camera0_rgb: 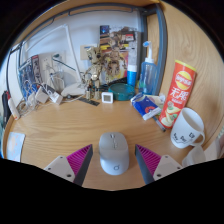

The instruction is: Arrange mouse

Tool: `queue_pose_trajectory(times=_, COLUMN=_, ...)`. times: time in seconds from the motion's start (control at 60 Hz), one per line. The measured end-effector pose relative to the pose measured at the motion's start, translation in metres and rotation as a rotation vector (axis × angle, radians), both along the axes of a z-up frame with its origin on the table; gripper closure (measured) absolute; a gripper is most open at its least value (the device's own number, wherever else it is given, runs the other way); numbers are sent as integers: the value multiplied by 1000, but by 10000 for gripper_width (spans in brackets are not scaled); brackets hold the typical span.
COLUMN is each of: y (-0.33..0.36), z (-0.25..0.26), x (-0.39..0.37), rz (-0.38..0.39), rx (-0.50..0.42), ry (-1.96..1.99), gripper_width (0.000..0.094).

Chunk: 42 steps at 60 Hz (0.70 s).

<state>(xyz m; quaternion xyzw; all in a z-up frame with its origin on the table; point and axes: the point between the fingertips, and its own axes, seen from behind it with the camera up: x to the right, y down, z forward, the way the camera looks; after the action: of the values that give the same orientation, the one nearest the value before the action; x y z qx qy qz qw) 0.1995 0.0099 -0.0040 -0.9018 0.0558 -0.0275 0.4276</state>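
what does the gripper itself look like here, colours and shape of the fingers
The gripper shows as two pale grey, wedge-shaped fingers. Each finger carries a magenta pad on its inner face, and the pads look ridged or striped. No cables, printed markings, hand or sleeve are visible in the gripper view.

Second mug [196, 153] partly cut off

gripper [113, 160]: two fingers, one left and one right
fingers [66, 168]: pale grey, wedge-shaped, angled edges
pads [150, 157]: magenta, ribbed with fine lines, on the inner faces
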Motion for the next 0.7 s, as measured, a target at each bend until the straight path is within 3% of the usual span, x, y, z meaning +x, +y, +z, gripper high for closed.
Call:
queue_pose_trajectory(times=0.083, y=13, z=-5, x=0, rz=7, rx=6, ry=10, gripper_width=105)
queue_pose_trajectory(times=0.1, y=15, z=-5, x=-1, rz=8, rx=8, ry=15, gripper_width=175)
queue_pose_trajectory(times=0.117, y=16, z=-5, x=0, rz=6, rx=13, ry=10, gripper_width=166)
queue_pose_trajectory(times=0.183, y=20, z=-5, x=1, rz=10, rx=19, ry=0, gripper_width=416)
queue_pose_trajectory(times=0.3, y=18, z=-6, x=1, rz=19, rx=11, ry=-27, gripper_width=477)
queue_pose_trajectory(times=0.417, y=16, z=-8, x=-1, rz=5, rx=-26, ry=-19, gripper_width=604)
queue_pose_trajectory(times=0.633, y=11, z=-3, x=-2, rz=-47, rx=-88, ry=-14, gripper_width=636)
queue_pose_trajectory(times=0.7, y=12, z=27, x=-9, rz=-79, rx=-48, ry=-11, gripper_width=634)
